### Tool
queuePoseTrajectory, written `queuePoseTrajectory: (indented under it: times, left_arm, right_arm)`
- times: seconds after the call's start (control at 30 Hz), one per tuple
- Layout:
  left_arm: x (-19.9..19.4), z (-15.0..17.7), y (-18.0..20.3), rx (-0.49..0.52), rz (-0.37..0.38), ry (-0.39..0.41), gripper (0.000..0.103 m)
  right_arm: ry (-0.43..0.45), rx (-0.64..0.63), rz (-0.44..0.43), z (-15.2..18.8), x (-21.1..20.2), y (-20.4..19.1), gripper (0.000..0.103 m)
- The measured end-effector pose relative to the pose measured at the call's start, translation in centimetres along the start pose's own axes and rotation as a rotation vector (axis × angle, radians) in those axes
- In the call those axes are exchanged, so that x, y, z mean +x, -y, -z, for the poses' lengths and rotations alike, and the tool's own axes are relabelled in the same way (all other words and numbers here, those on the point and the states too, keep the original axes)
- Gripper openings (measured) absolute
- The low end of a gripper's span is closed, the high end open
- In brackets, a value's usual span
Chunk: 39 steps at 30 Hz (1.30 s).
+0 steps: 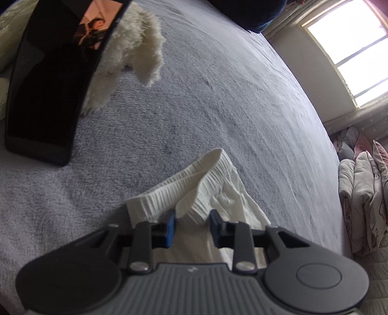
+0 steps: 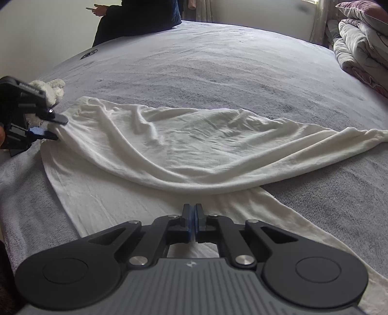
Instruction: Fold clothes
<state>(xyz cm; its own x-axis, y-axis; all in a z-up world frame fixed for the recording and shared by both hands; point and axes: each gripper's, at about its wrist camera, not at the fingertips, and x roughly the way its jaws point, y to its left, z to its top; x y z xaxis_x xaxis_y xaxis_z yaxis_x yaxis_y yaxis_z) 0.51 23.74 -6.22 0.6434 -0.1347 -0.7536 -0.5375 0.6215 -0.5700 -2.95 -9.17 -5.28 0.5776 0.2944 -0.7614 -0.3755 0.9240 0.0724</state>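
At the near left, my left gripper (image 1: 191, 226) pinches the white trousers' (image 2: 184, 145) waistband for lifting; right gripper (image 2: 195, 221) closed, empty.

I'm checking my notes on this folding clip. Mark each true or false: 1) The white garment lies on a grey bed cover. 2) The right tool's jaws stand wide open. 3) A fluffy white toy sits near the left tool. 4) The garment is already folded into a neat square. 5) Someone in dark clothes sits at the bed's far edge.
1) True: the white garment lies on the grey bed cover.
2) False: the right tool is shut.
3) True: the fluffy white toy sits by the left tool.
4) False: it lies rumpled and spread.
5) True: the person sits there.
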Motion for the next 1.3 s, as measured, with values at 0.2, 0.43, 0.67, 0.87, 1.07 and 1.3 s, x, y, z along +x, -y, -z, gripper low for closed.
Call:
queuePoseTrajectory:
  times: [0.2, 0.43, 0.67, 0.87, 1.07, 1.3]
  left_arm:
    - [-0.7, -0.3, -1.4, -0.017, 0.026, -0.013, 0.024]
    - [-1.2, -0.3, -1.2, -0.005, 0.042, -0.001, 0.019]
    - [-1.5, -0.4, -0.9, -0.003, 0.045, 0.017, 0.018]
    - [-1.4, -0.7, -0.8, -0.003, 0.051, 0.02, 0.016]
    - [-1.5, -0.7, -0.6, 0.003, 0.054, 0.022, 0.011]
    - [-1.8, -0.6, -0.5, 0.037, 0.058, 0.022, 0.007]
  right_arm:
    - [0.008, -0.001, 0.021, 0.1, 0.2, 0.1, 0.008]
    - [0.059, -0.107, 0.125, 0.2, 0.6, -1.0, 0.028]
    - [0.133, -0.159, 0.216, 0.4, 1.1, -0.5, 0.027]
    - [0.163, -0.247, 0.246, 0.4, 2.0, -0.6, 0.027]
    - [0.203, -0.385, 0.293, 0.3, 3.2, -1.6, 0.026]
    - [0.198, -0.553, 0.37, 0.6, 4.2, -2.0, 0.025]
